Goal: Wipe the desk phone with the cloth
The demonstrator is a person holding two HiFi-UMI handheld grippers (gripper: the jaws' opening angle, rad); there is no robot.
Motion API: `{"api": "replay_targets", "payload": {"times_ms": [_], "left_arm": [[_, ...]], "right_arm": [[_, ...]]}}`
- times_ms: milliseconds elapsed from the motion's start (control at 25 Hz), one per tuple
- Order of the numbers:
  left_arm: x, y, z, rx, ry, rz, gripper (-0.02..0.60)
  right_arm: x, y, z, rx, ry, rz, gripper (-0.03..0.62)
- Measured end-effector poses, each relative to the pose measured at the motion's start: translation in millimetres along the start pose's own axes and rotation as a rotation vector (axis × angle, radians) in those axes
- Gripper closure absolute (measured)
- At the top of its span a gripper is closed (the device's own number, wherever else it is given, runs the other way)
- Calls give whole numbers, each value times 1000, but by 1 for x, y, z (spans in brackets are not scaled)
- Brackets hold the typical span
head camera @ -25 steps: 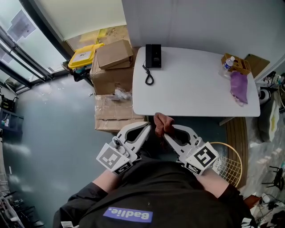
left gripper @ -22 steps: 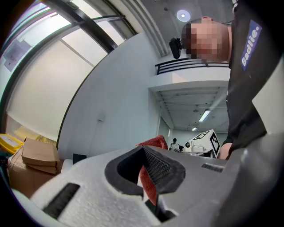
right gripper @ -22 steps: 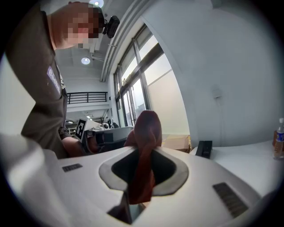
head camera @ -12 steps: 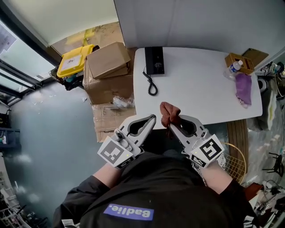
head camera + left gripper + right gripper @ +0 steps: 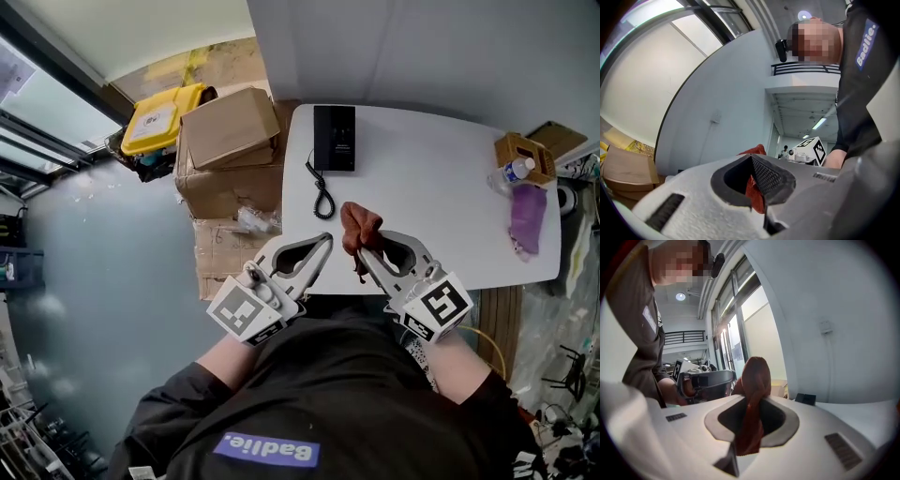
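- Two hand-held tools sit side by side over the near edge of the white rectangular table (image 5: 422,192), just ahead of the person's dark shirt
- The white two-jaw right gripper (image 5: 362,251) is clamped on the rust-red cloth (image 5: 360,227); in the right gripper view the cloth rises as a folded loop above the jaw tips, with a tail hanging below them
- The white two-jaw left gripper (image 5: 324,242) has its jaws closed tip to tip with nothing between them; the left gripper view shows the cloth only behind them
- The black desk phone (image 5: 335,138) lies flat at the table's far left corner by the grey wall, and its black coiled cord (image 5: 322,187) trails toward the near edge
- The cloth appears over the table near the cord's end, apart from the phone
- At the table's right end are a clear plastic water bottle (image 5: 511,173), a small brown cardboard tray (image 5: 525,150) and a purple cloth (image 5: 528,214)
- Left of the table are stacked brown cardboard boxes (image 5: 228,127) and a yellow lidded bin (image 5: 157,120)
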State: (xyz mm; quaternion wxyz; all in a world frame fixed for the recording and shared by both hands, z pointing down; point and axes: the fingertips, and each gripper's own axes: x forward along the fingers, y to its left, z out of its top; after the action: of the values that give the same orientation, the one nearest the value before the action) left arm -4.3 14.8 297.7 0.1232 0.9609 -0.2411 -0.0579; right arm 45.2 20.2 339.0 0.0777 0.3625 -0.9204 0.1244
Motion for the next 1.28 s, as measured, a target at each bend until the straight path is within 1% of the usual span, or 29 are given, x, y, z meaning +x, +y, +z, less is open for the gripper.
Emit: {"api": "replay_targets", "payload": {"times_ms": [120, 240, 560, 720, 880, 1080, 1280], "left_arm": [[20, 18, -7, -6, 14, 50, 578], [36, 37, -13, -19, 19, 100, 578], [66, 90, -32, -46, 24, 209, 578], [75, 115, -38, -54, 22, 233, 578], [85, 133, -44, -77, 21, 247, 578], [94, 148, -50, -102, 13, 260, 578], [96, 155, -60, -113, 29, 259, 578]], "right_arm": [[12, -32, 1, -16, 19, 44, 514], [26, -67, -5, -40, 45, 65, 514], [76, -151, -27, -90, 112, 78, 514], [106, -183, -37, -141, 151, 83, 514], [140, -218, -44, -207, 201, 69, 514], [186, -265, -60, -309, 294, 40, 514], [228, -291, -64, -426, 365, 34, 514]]}}
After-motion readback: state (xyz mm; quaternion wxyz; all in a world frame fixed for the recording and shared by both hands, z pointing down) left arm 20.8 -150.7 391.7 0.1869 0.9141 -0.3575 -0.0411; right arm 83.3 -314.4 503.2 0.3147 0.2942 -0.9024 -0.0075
